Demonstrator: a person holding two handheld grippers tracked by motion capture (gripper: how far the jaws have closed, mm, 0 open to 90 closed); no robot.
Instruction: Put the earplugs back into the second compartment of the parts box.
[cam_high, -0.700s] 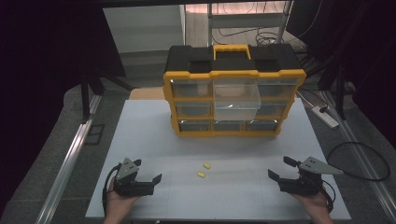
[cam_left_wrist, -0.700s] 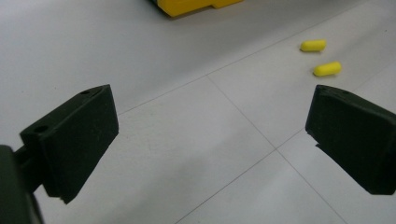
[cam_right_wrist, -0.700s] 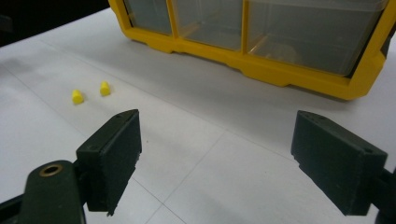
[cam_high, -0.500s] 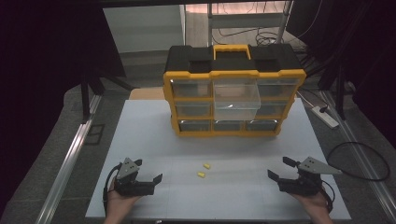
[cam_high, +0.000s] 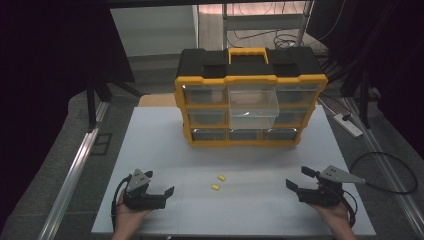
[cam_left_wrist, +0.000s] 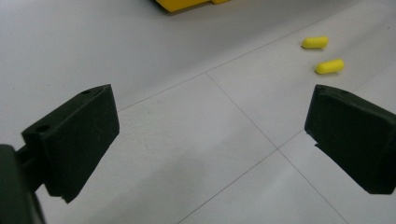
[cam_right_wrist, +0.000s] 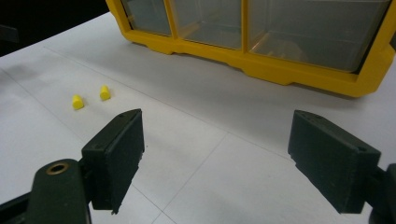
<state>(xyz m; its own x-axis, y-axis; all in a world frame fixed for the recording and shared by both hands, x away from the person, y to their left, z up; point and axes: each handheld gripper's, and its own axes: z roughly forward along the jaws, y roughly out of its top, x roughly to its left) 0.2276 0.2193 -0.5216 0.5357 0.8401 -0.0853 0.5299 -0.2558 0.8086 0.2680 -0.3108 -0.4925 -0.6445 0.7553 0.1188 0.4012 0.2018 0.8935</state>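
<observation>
Two small yellow capsule-shaped pieces (cam_high: 218, 182) lie on the white table (cam_high: 150, 150), between your left gripper (cam_high: 167, 191) and your right gripper (cam_high: 294, 184) and well apart from both, in front of the yellow-and-black drawer organiser (cam_high: 250, 97) (one clear drawer (cam_high: 252, 105) stands pulled out). From the high view, both sets of jaws stand wide and hold nothing.

Left gripper view: its jaws gape with bare table between them. The two pieces (cam_left_wrist: 322, 53) sit ahead of and just beyond the right-hand finger (cam_left_wrist: 352, 130), one behind the other, not touching.

Right gripper view: jaws again fully spread and empty. The pieces (cam_right_wrist: 91, 97) lie ahead of and outside the left-hand finger (cam_right_wrist: 114, 156), side by side; the organiser's lower drawers (cam_right_wrist: 261, 32) stand farther ahead.

Handling judgement: these look light, rounded and probably soft, so expect them to roll or squirt out. Take one at a time, across its short middle, with gentle closure.
</observation>
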